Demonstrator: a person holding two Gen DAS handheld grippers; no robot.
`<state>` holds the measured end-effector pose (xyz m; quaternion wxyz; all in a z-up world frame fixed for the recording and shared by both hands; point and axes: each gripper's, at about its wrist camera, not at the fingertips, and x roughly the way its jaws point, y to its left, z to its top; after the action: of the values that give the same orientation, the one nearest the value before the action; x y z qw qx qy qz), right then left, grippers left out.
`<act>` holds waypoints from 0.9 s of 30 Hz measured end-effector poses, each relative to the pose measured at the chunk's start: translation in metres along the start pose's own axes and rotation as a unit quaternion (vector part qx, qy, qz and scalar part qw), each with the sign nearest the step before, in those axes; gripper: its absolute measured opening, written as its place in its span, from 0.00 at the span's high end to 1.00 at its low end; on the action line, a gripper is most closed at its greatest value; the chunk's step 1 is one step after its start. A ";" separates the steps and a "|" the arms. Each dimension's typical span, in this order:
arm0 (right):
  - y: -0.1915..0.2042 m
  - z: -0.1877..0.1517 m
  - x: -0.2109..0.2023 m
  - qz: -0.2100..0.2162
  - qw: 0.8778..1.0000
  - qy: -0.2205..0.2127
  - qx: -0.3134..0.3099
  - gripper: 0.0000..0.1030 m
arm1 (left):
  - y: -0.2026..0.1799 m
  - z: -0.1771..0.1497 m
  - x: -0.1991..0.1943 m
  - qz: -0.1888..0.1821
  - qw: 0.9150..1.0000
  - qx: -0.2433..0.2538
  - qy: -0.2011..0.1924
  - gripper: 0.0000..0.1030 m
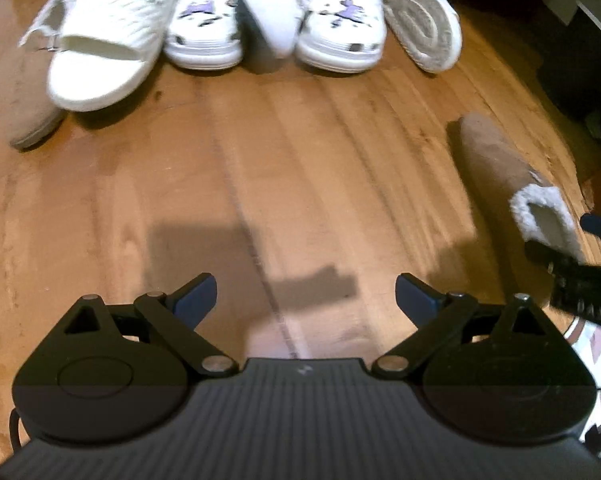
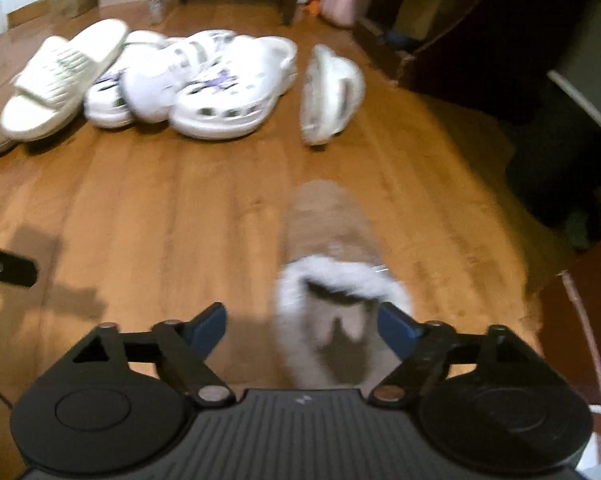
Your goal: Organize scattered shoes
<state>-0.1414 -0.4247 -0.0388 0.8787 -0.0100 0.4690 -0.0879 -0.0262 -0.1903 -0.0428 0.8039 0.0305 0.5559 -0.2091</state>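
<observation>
- Your right gripper (image 2: 300, 326) is spread wide with the fur-lined brown slipper (image 2: 332, 264) lying between its fingers, heel toward you, likely lined up for a grab
- Your left gripper (image 1: 305, 294) is released, grasping nothing, over bare wooden floor (image 1: 260, 152)
- The white shoes (image 2: 172, 80) sit piled well apart, farther ahead

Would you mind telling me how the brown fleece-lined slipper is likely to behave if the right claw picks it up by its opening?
The brown slipper looks soft, so its fleece collar will probably squash between the open right claw fingers. It seems light, and its toe may droop. On the smooth wooden floor it would likely slide, not roll.
</observation>
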 end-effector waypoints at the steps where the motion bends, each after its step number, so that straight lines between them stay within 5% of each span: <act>1: 0.006 0.001 0.001 0.014 1.000 0.005 -0.002 0.13 | 0.006 -0.001 -0.002 0.003 1.000 -0.005 -0.002 0.06; 8: 0.088 0.030 0.013 0.131 0.989 0.044 -0.047 0.13 | 0.085 0.001 -0.022 0.058 0.995 -0.071 -0.041 0.06; 12: 0.166 0.073 0.010 0.192 0.975 0.022 -0.108 0.13 | 0.146 0.010 -0.043 0.096 0.986 -0.115 -0.080 0.10; 16: 0.228 0.105 0.005 0.191 0.969 -0.016 -0.154 0.13 | 0.187 0.024 -0.051 0.150 0.976 -0.124 -0.102 0.10; 18: 0.249 0.121 0.004 0.228 0.962 -0.035 -0.145 0.13 | 0.203 0.032 -0.047 0.161 0.973 -0.132 -0.105 0.10; 21: 0.270 0.138 0.008 0.233 0.958 -0.064 -0.153 0.13 | 0.218 0.043 -0.041 0.163 0.970 -0.136 -0.117 0.10; 27: 0.270 0.154 0.038 0.230 0.958 -0.056 -0.161 0.13 | 0.227 0.076 -0.022 0.146 0.973 -0.128 -0.122 0.10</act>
<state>0.0454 -0.1751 -0.0106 0.8869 -0.0481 0.4167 0.1935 0.1182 0.0015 -0.0358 0.8850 -0.0173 0.4649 -0.0187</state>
